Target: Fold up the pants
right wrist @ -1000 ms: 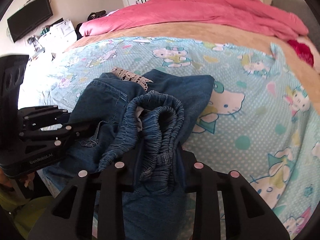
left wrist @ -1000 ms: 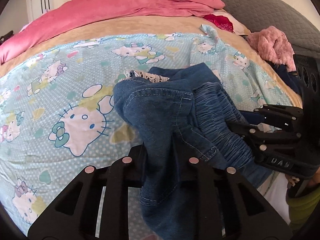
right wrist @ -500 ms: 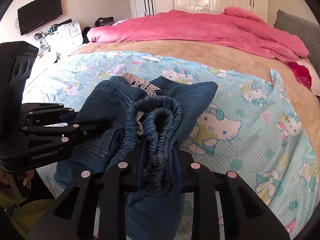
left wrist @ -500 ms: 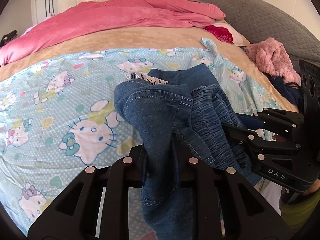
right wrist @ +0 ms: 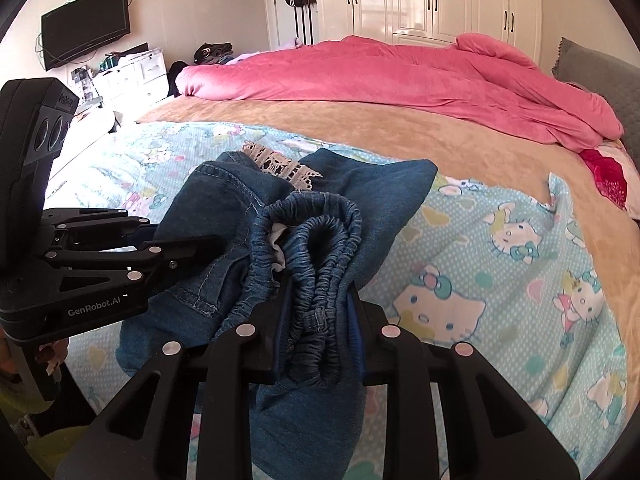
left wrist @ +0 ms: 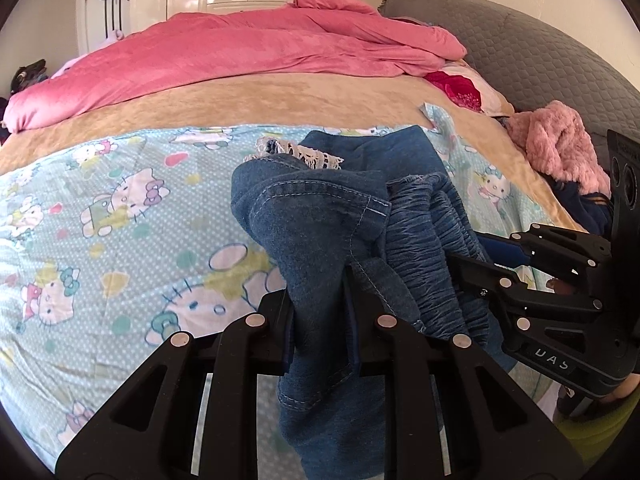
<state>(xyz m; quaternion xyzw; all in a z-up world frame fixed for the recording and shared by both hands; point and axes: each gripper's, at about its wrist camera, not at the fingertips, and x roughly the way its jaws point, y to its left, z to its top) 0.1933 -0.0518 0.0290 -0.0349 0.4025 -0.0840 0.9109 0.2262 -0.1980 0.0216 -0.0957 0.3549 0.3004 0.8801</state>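
Blue denim pants (left wrist: 320, 216) with an elastic waistband (right wrist: 316, 240) and white lace trim (right wrist: 280, 162) hang bunched above the cartoon-cat sheet (left wrist: 100, 240). My left gripper (left wrist: 318, 312) is shut on a denim fold at the waist's left side. My right gripper (right wrist: 318, 320) is shut on the gathered waistband. In the left wrist view the right gripper (left wrist: 472, 264) reaches in from the right, its fingertips buried in the cloth. In the right wrist view the left gripper (right wrist: 200, 246) comes in from the left. The far part of the pants (right wrist: 380, 188) still rests on the bed.
A pink duvet (left wrist: 248, 56) lies across the far side of the bed on a tan blanket (right wrist: 400, 128). A pink fluffy garment (left wrist: 560, 148) and dark clothes sit by the grey headboard (left wrist: 540, 52). Drawers (right wrist: 132, 76), a wall TV (right wrist: 86, 26) and wardrobes (right wrist: 432, 0) stand beyond.
Both grippers have risen with the pants' waist, lifting the cloth off the sheet; more of the room shows beyond the bed. Both grips are unchanged.
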